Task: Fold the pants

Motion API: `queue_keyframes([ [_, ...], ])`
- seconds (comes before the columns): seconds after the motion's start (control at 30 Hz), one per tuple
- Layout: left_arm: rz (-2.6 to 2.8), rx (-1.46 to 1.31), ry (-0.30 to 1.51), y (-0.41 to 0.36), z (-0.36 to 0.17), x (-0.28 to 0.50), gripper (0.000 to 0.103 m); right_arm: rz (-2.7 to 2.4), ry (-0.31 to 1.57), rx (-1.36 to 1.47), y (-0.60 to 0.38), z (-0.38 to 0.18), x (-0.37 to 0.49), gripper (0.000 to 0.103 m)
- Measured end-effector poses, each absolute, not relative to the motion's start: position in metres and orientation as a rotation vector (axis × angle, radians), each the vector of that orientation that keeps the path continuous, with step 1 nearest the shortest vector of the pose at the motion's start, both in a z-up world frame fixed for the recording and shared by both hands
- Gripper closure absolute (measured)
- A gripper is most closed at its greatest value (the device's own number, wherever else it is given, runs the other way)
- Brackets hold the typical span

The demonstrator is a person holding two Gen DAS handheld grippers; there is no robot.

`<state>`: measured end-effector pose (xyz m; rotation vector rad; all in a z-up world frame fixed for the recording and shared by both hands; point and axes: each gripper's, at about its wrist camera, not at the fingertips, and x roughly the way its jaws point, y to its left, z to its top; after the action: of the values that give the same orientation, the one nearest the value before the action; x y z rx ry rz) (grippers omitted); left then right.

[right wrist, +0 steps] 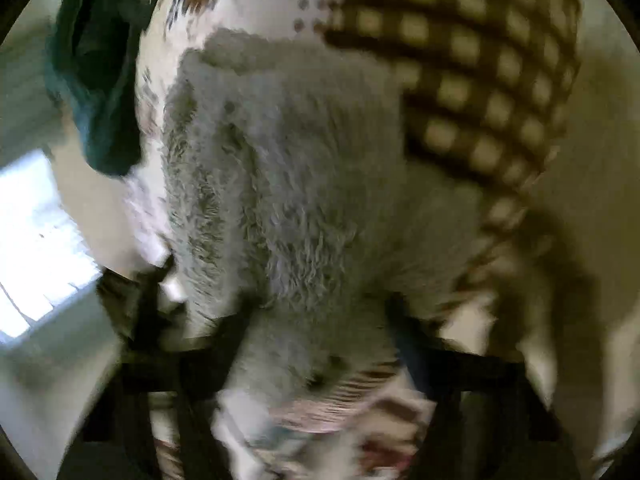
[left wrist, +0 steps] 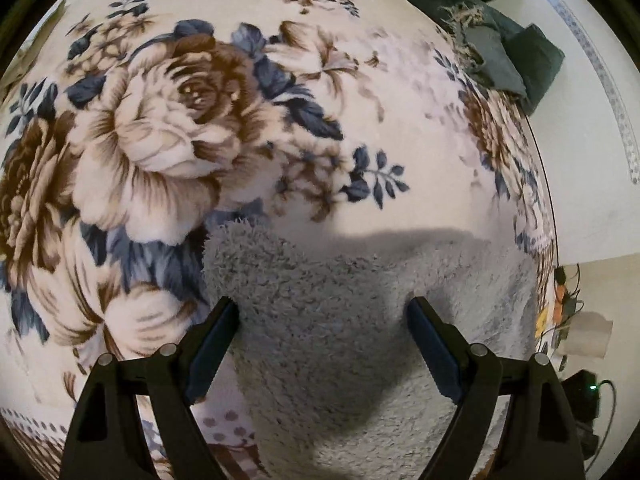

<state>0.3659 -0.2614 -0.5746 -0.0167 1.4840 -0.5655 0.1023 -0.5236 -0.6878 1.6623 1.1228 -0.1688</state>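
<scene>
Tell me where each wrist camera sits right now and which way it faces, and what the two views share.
Left wrist: on the left gripper, looking down along its open fingers at the grey fleece pants on the floral blanket; dark green cloth at the far edge.
Right wrist: on the right gripper, looking down, heavily blurred; dark fingers flank the grey fleece pants; jaw state unclear; checked fabric beyond.
Shared: the pants, the blanket and the green cloth.
</scene>
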Motion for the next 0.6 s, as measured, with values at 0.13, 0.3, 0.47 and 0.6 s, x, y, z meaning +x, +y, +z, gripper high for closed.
queue_keyframes([
  [0.13,-0.584,0.003,1.488,-0.261,-0.579,0.367,0.018,-0.382,1.103,1.476,-0.532,-0.661,0.077,0.097],
  [0.3,-0.605,-0.021,1.490,-0.261,-0.576,0.365,0.018,-0.347,1.130,1.519,-0.545,-0.667,0.060,0.087],
  [0.47,-0.601,-0.035,1.489,-0.258,-0.574,0.363,0.018,-0.201,1.121,1.542,-0.499,-0.646,0.062,0.016],
  [0.6,-0.603,-0.018,1.477,-0.259,-0.574,0.361,0.018,-0.106,1.130,1.685,-0.443,-0.675,0.086,0.033],
])
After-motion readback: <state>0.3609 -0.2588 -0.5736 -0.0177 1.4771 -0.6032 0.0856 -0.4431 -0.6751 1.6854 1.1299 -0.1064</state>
